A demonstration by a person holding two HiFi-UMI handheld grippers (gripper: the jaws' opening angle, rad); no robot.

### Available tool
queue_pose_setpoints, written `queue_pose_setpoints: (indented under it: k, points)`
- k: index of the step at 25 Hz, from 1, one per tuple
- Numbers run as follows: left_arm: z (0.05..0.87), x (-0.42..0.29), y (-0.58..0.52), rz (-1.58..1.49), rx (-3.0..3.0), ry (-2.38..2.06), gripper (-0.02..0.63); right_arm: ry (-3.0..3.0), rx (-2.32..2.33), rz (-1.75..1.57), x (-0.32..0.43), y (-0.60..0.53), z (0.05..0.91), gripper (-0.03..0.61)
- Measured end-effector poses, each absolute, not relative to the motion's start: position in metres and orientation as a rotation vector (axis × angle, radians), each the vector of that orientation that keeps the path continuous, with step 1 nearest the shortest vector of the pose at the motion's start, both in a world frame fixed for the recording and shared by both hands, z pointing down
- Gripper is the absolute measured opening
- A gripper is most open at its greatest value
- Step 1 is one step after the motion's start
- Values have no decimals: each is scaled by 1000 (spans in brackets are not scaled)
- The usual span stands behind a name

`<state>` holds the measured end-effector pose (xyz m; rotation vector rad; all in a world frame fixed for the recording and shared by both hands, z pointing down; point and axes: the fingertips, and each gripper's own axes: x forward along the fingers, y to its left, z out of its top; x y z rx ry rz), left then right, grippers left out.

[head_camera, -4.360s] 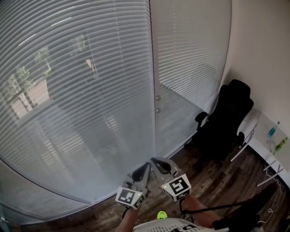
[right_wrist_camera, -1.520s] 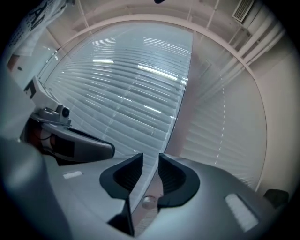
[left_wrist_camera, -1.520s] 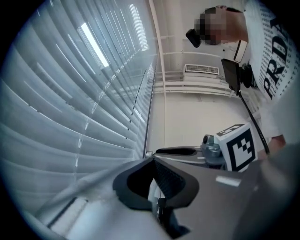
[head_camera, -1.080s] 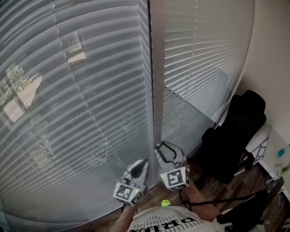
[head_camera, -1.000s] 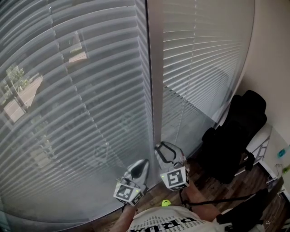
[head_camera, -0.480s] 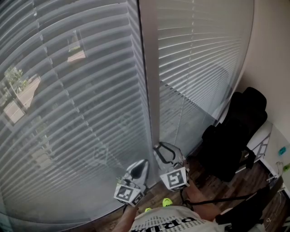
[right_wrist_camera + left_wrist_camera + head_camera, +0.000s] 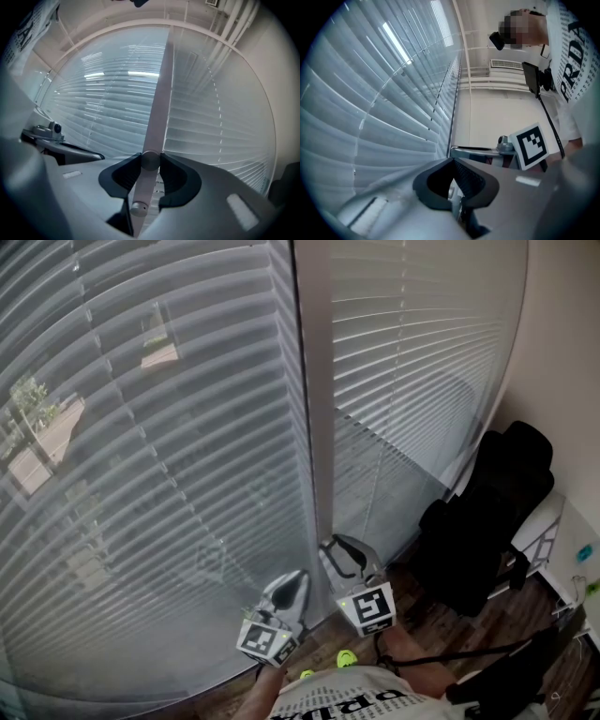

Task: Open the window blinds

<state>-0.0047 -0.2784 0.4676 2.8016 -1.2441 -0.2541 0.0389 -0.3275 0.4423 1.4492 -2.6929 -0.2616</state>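
Right tool [image 7: 337, 554] clasps a round grey knob [image 7: 150, 160] on the flat mullion [image 7: 157, 108]; left tool [image 7: 292, 579] closed.

Dark wood floor [image 7: 511, 607], black office chair [image 7: 478, 521] standing on it

The head camera is looking from high above, steeply down the pale grey horizontal-slat window blinds [image 7: 159, 446] and the pale vertical window post [image 7: 317, 427]. The left gripper [image 7: 292, 579] and right gripper [image 7: 333, 549] are showing small near its bottom edge. The left gripper's camera is sitting low behind its own jaws and tilting upward. The blinds are sweeping close along its left side, and the right gripper's black-and-white marker cube [image 7: 529, 146] is just to the right. The right gripper's camera is facing the post head-on, so near that a small round grey knob [image 7: 150, 160] is sitting between its jaws. All three views are sharing the blinds, and each gripper camera is catching the other gripper.
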Motion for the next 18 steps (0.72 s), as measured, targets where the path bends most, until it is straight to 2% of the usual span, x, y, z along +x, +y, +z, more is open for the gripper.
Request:
queue_pose_setpoints:
  k: [18]
  points:
    - [466,-4,-279,-262,2809,-1225,-7,-2815,1541,48,44,-330,445,133]
